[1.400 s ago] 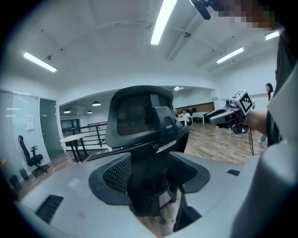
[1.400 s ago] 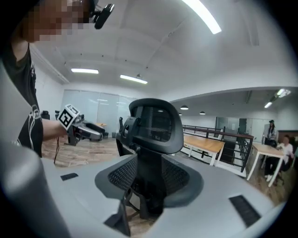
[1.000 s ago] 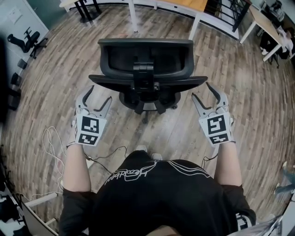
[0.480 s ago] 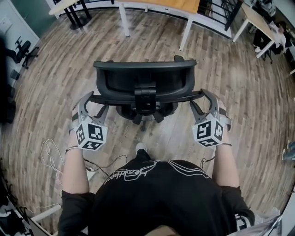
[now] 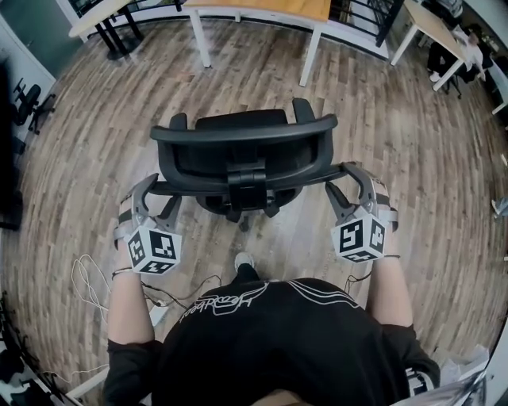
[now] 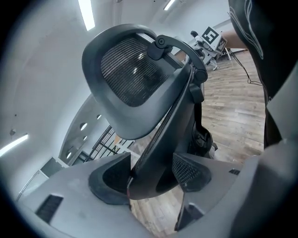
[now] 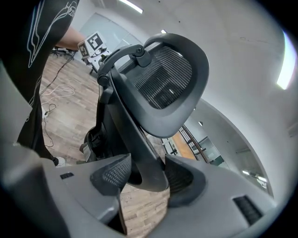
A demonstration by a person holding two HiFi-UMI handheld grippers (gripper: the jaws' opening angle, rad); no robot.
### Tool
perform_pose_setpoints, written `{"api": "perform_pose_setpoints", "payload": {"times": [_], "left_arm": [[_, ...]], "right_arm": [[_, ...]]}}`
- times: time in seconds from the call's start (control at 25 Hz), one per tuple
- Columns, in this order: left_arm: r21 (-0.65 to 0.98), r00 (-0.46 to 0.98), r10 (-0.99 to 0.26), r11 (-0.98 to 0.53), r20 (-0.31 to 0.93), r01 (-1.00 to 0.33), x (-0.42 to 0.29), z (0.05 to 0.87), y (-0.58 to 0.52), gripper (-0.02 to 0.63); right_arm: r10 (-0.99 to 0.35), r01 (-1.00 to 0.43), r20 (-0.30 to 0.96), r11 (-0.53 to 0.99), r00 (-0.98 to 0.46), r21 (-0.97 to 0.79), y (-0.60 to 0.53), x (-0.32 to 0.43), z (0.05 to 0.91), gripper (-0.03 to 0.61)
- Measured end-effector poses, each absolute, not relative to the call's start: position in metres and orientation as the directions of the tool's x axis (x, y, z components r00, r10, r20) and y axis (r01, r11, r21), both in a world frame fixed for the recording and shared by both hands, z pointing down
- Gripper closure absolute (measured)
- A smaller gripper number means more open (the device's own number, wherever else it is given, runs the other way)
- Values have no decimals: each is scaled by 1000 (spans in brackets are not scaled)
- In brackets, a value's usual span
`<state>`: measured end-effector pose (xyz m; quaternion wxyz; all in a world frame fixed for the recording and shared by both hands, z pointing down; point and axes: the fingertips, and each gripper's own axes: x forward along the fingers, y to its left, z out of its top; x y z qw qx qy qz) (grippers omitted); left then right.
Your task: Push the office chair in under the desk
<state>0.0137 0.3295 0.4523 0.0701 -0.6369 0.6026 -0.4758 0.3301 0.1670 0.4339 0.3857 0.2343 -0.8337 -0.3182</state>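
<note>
Behind the office chair (image 5: pixel 246 131), left gripper (image 5: pixel 163 189) and right gripper (image 5: pixel 343 178) reach forward, pinching it.

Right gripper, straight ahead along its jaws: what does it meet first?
The chair: its backrest edge already sits between the jaws of the right gripper, so going on likely just pushes the chair toward the desk.

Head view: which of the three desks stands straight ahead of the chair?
The orange-topped desk on white legs, directly beyond the office chair; the black-legged desk is off left, the third desk off right.
</note>
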Motion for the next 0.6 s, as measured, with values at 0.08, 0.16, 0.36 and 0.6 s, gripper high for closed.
{"api": "perform_pose_setpoints", "payload": {"times": [0.08, 0.16, 0.36, 0.6], "left_arm": [[-667, -178, -838, -262, 516, -698, 8, 452, 324, 339], [-671, -180, -842, -258, 509, -695, 0, 452, 314, 339], [-659, -149, -840, -286, 521, -696, -57, 437, 260, 339], [-653, -126, -849, -290, 512, -699, -84, 434, 230, 339]], "right_arm": [[-644, -153, 490, 683, -587, 714, 164, 327, 434, 324], [-659, -163, 481, 671, -578, 723, 157, 320, 434, 324], [-713, -152, 481, 625, -511, 765, 111, 267, 418, 327], [-715, -136, 496, 626, -492, 768, 86, 243, 414, 336]]}}
